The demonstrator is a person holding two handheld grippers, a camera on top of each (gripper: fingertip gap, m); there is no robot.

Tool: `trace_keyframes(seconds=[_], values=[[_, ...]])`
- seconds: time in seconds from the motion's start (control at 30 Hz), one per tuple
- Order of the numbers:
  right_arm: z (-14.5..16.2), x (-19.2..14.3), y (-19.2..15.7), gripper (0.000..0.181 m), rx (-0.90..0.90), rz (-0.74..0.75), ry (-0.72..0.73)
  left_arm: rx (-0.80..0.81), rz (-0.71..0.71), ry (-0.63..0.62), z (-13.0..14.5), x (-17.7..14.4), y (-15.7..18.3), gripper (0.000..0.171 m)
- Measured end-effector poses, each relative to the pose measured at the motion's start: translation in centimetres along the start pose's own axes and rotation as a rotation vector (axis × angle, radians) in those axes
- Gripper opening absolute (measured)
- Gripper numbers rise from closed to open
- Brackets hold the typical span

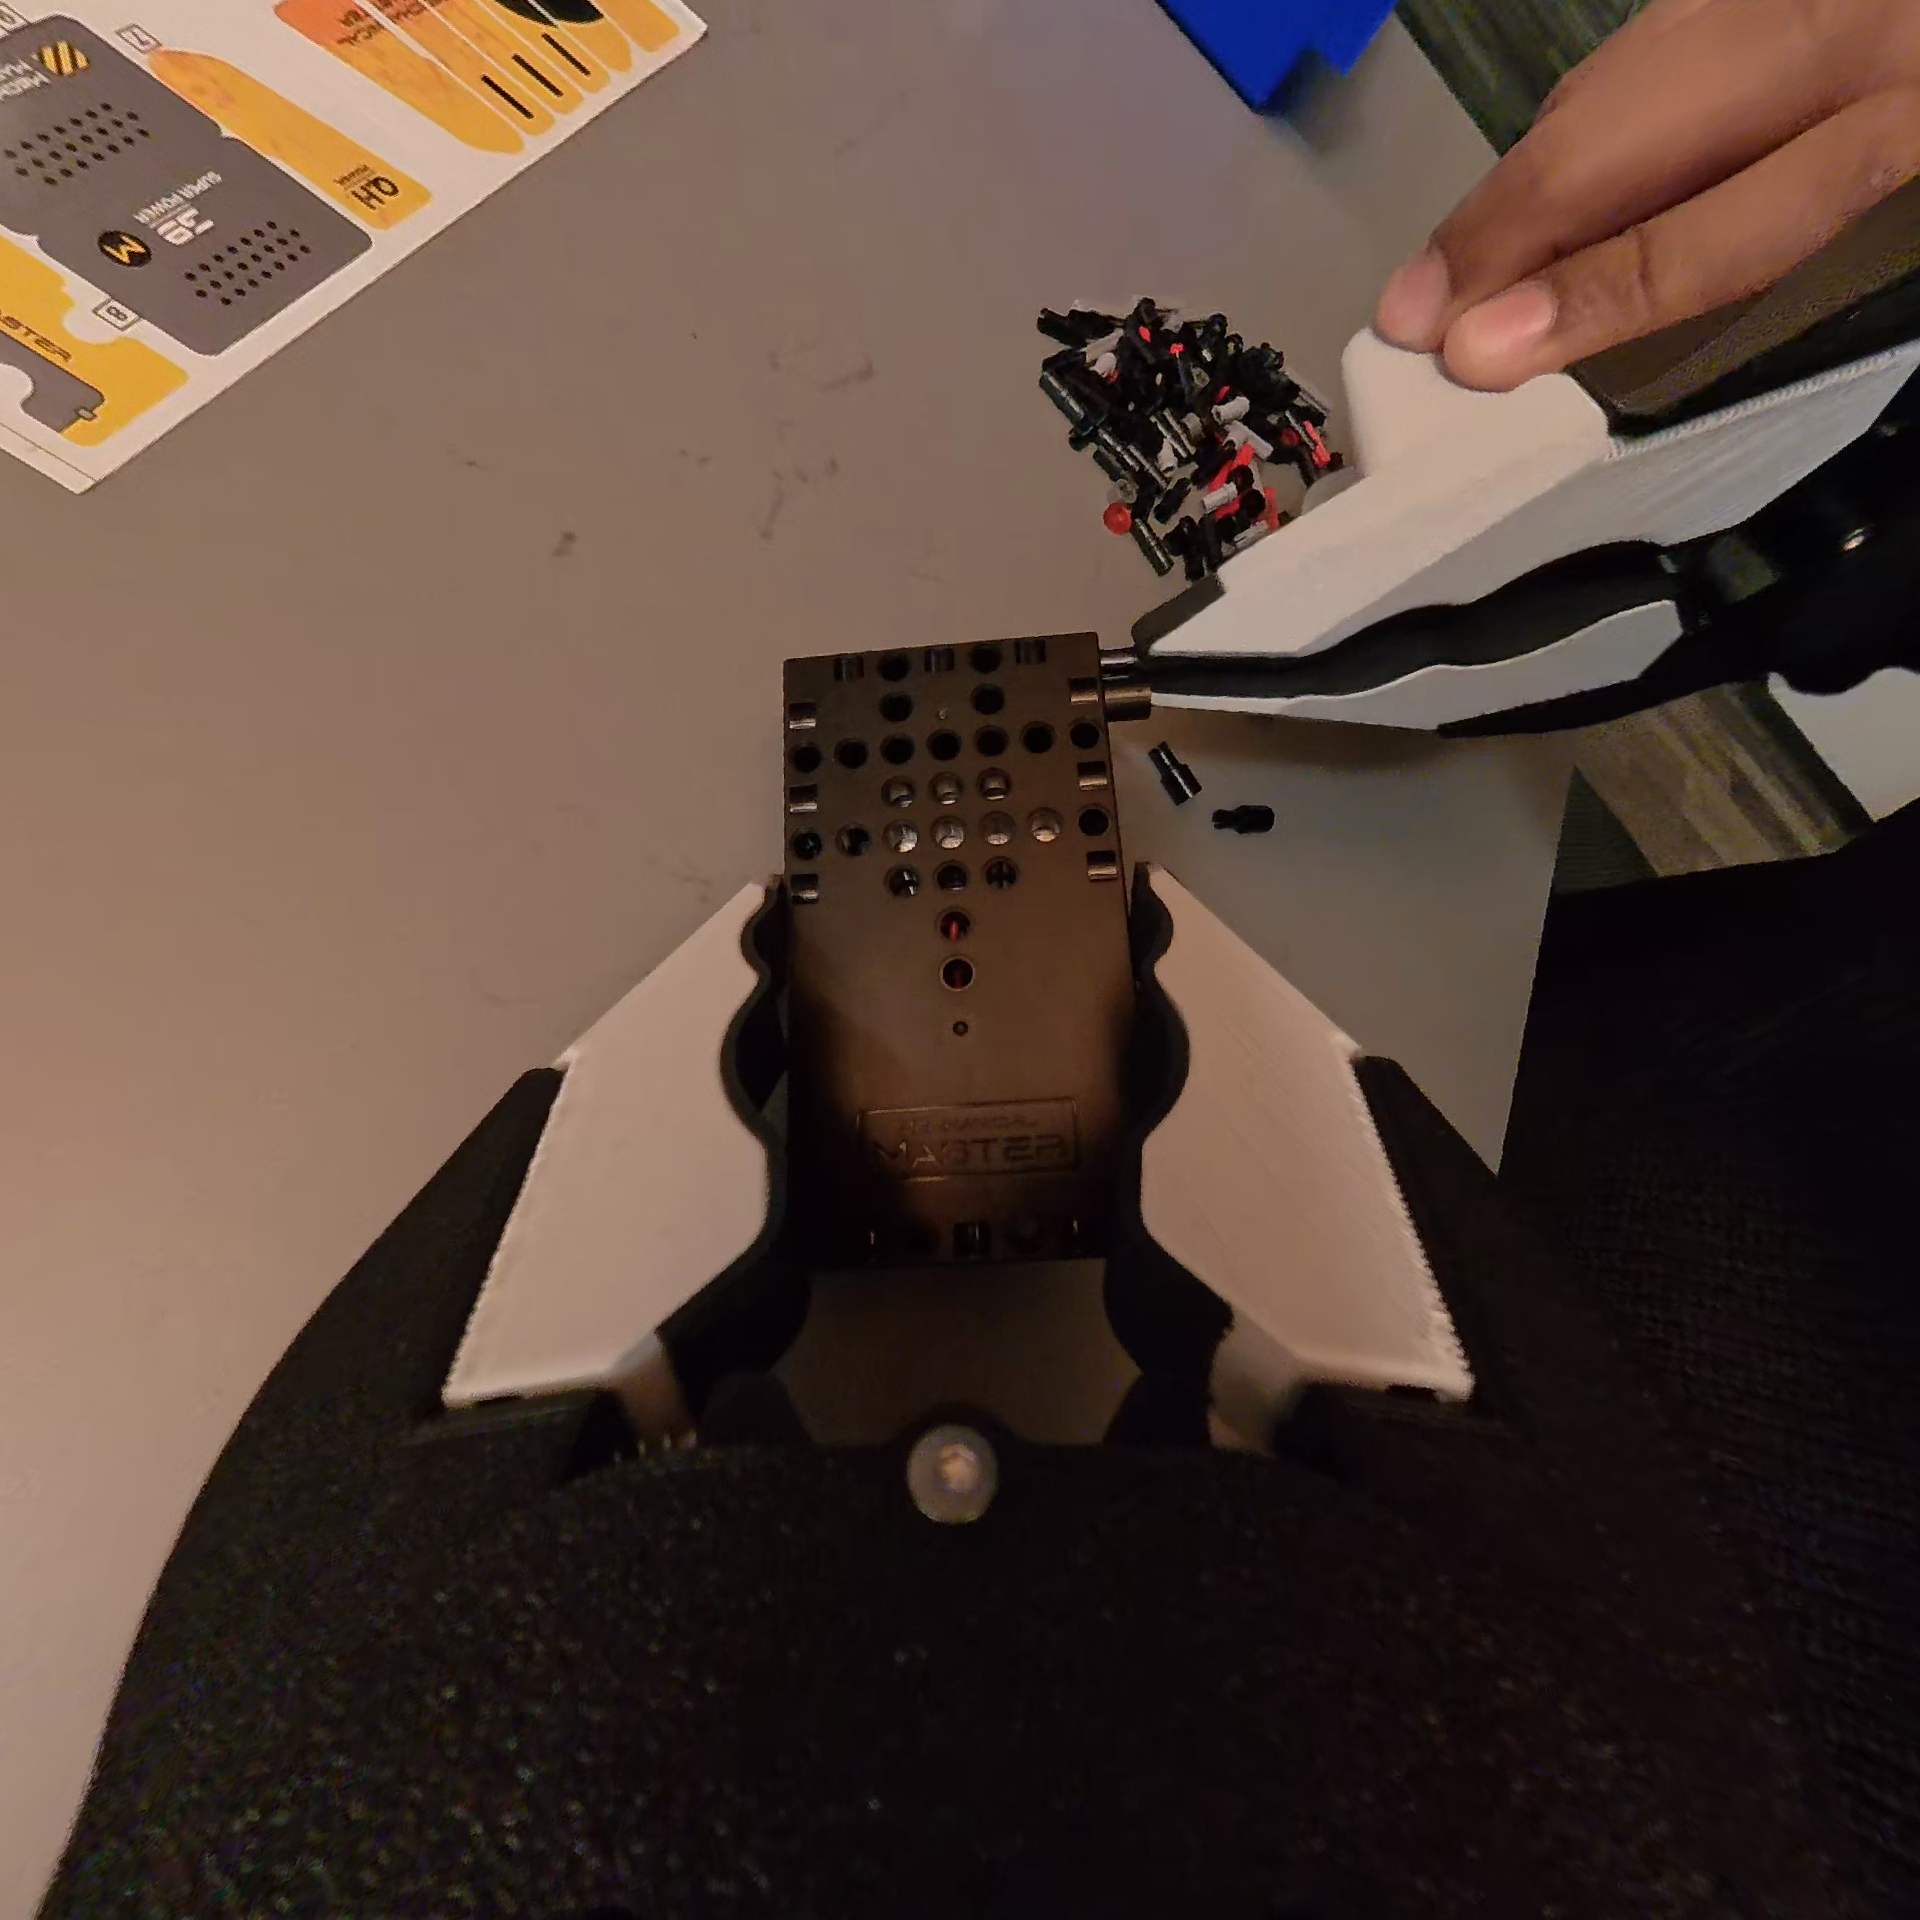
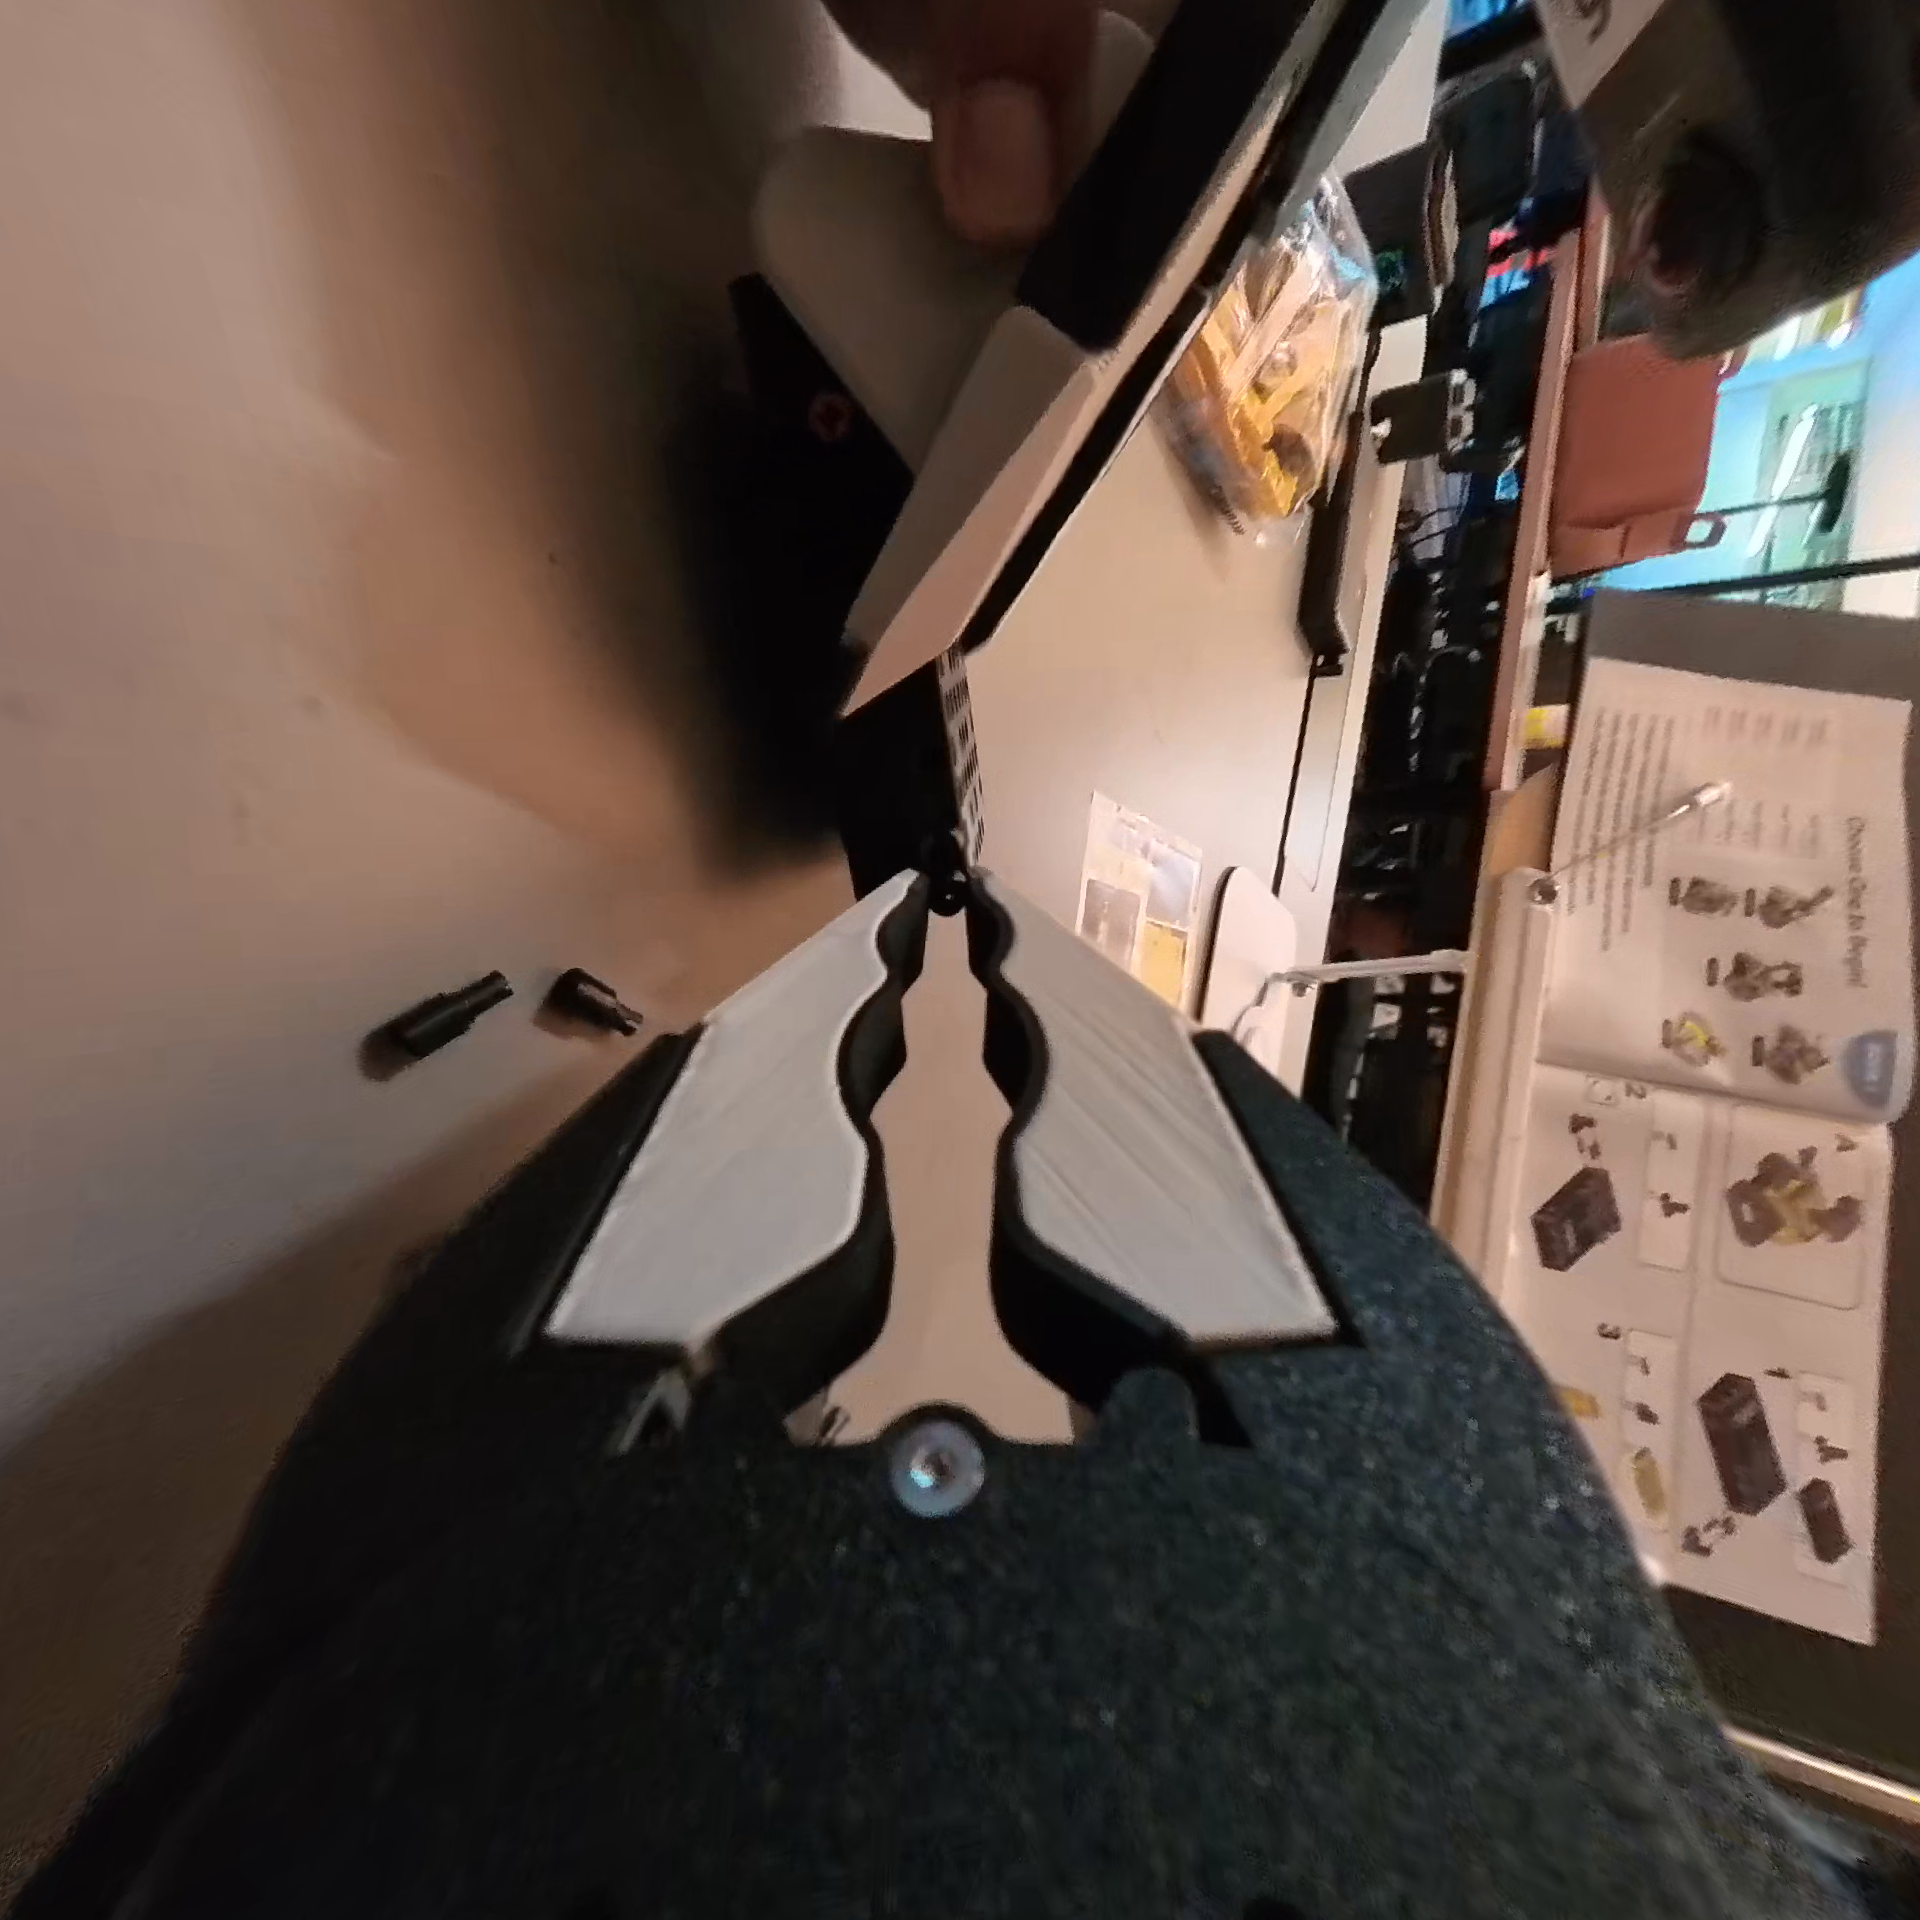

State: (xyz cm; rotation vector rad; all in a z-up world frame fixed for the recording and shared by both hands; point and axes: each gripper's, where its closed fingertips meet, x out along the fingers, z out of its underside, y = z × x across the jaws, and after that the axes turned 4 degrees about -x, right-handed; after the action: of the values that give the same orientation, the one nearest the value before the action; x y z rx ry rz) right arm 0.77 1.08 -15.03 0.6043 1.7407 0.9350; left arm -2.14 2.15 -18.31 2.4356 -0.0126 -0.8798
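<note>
Both fingers of the left gripper point(image 1: 954, 894) press against the long sides of a black perforated block point(image 1: 951, 935), clamping it between them so that its face of round holes points up toward the camera. Its far end sticks out past the fingertips over the grey table point(image 1: 520, 675).

Coming in from the right, the right gripper point(image 1: 1138, 665) has its white fingers pinched together on a small black connector pin point(image 1: 1122, 681) at the block's far right corner; the pin touches the block's side there. In the right wrist view the right gripper point(image 2: 945, 899) shows the same pinch, the wavy black pads nearly meeting around the pin point(image 2: 948, 883), with the block's holed edge point(image 2: 961, 769) just beyond it and the left gripper's white finger point(image 2: 987, 499) angled above. A person's hand point(image 1: 1621, 218) rests on top of the right gripper's body.

Two loose black pins point(image 1: 1174, 774) lie on the table just beside the block's right side, and a heap of black, grey and red small parts point(image 1: 1184, 436) sits farther back. A sticker sheet point(image 1: 208, 208) in yellow and grey lies at the far left, and a blue bin point(image 1: 1278, 42) shows at the top edge. An open instruction booklet point(image 2: 1704, 1143) lies off to the right in the right wrist view.
</note>
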Motion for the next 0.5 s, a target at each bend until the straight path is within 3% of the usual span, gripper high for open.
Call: trace_keyframes(seconds=[0.13,0.37,0.5], values=[[0.11,0.08,0.13,0.007,-0.088,0.040,0.000,-0.007,0.002,0.002,-0.05,-0.03,-0.06,0.065],[0.33,0.13,0.16,0.007,0.378,-0.039,0.001,0.010,-0.015,-0.002,-0.01,0.03,-0.05,0.065],[0.42,0.67,0.10,0.007,0.201,0.062,-0.014,0.004,-0.008,0.000,-0.02,0.02,-0.04,0.065]])
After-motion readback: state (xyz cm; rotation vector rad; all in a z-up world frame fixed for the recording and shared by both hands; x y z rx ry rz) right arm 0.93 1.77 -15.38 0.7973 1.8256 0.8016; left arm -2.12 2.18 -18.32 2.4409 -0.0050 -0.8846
